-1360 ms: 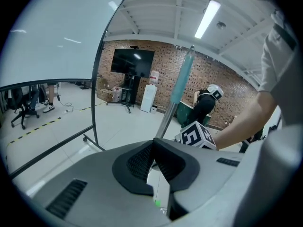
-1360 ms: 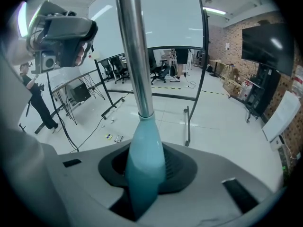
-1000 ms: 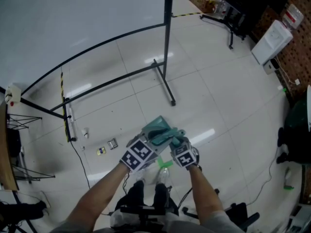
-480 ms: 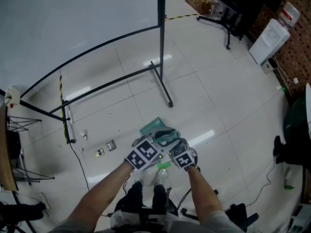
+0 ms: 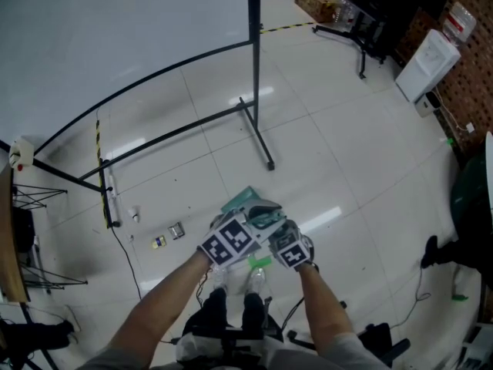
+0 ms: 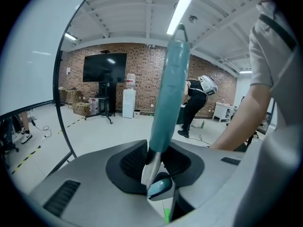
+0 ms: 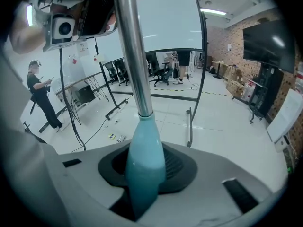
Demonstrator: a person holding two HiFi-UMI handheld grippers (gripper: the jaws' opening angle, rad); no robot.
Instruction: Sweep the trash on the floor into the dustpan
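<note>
The person's two forearms (image 5: pixel 166 307) are nearest and reach forward, and each hand carries one tool. The left tool (image 6: pixel 154 167) has just been closing its jaws. A teal handle (image 6: pixel 171 89) stands between them, and the ribbed pads lie against its lower end, so this tool holds it. The handle rises steeply away from the jaws. The right tool (image 7: pixel 144 174) is closed at a middle width on the teal sleeve (image 7: pixel 144 150) of a metal pole (image 7: pixel 130 46). This pole goes up and leaves the top of the right gripper view.

In the head view the two tools are side by side and close together. The teal dustpan (image 5: pixel 245 201) shows just beyond them, over the white tiled floor (image 5: pixel 347 153); I cannot tell if it touches the floor. A small green scrap (image 5: pixel 259 262) lies on the floor on the near side of the right tool. The trash pieces (image 5: pixel 178 229) lie on the floor to the left of the tools, apart from the dustpan and near a black cable (image 5: pixel 127 257).

Farther away, a black stand (image 5: pixel 255 91) rises from the floor beside a large white board (image 5: pixel 115 21). At the far right stands a white water dispenser (image 5: pixel 426 66).
</note>
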